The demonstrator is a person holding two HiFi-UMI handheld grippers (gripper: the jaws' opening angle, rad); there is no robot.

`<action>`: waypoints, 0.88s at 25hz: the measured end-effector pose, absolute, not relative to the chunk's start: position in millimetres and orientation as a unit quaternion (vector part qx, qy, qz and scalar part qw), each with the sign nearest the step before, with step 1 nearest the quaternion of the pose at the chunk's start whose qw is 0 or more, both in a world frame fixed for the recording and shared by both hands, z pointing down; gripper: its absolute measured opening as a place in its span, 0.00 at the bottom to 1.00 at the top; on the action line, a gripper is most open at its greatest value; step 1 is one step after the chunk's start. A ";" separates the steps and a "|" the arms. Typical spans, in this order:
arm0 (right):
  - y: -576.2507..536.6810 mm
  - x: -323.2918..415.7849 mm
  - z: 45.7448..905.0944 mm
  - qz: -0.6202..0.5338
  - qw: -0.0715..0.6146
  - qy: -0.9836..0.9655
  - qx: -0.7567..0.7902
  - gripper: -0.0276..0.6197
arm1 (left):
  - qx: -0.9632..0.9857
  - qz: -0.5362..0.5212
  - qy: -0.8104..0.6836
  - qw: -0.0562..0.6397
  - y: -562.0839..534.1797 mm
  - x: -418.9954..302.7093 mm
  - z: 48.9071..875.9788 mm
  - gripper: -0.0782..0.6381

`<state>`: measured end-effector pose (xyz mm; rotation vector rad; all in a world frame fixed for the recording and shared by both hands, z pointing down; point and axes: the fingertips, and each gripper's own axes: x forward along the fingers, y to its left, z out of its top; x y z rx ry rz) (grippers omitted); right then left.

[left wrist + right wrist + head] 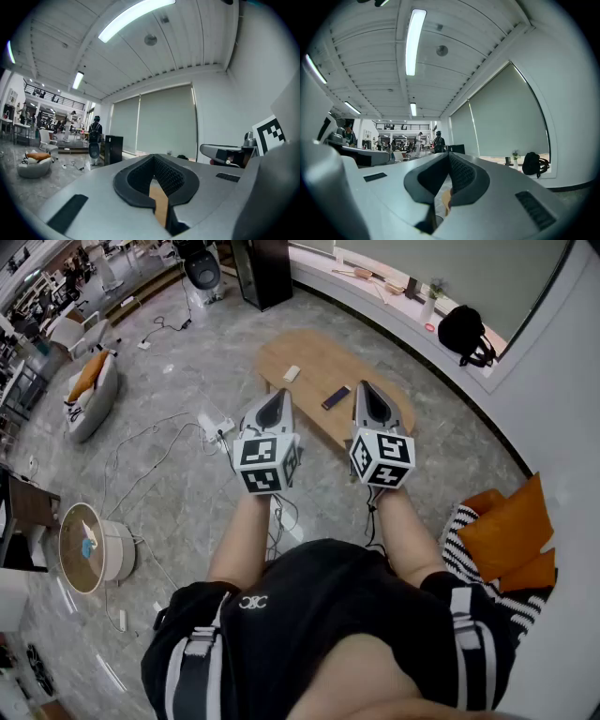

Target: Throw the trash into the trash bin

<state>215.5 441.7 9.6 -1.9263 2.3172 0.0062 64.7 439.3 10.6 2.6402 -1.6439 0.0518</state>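
I hold both grippers level, side by side, above the near edge of an oval wooden table. On it lie a small white piece of trash and a flat dark object. The left gripper is shut with nothing in it. My right gripper is also shut and holds nothing. Through the gap behind each pair of jaws only the tabletop shows. A round white bin with a tan rim stands on the floor far to the left.
Cables and a white power strip lie on the floor left of the table. Orange cushions sit at the right, and a black backpack is on the window ledge. At the left is a beanbag, with a black cabinet behind.
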 end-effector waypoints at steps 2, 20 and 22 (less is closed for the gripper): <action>444.9 218.2 11.2 0.000 0.068 0.764 -0.641 0.06 | 0.848 0.014 -0.529 0.021 442.2 64.7 13.0 0.11; 437.4 195.3 39.8 -0.032 0.065 0.745 -0.664 0.06 | 0.845 0.032 -0.533 0.041 439.1 28.7 48.2 0.11; 430.1 195.3 44.8 -0.033 0.059 0.744 -0.665 0.06 | 0.843 0.032 -0.536 0.045 432.2 26.5 51.7 0.11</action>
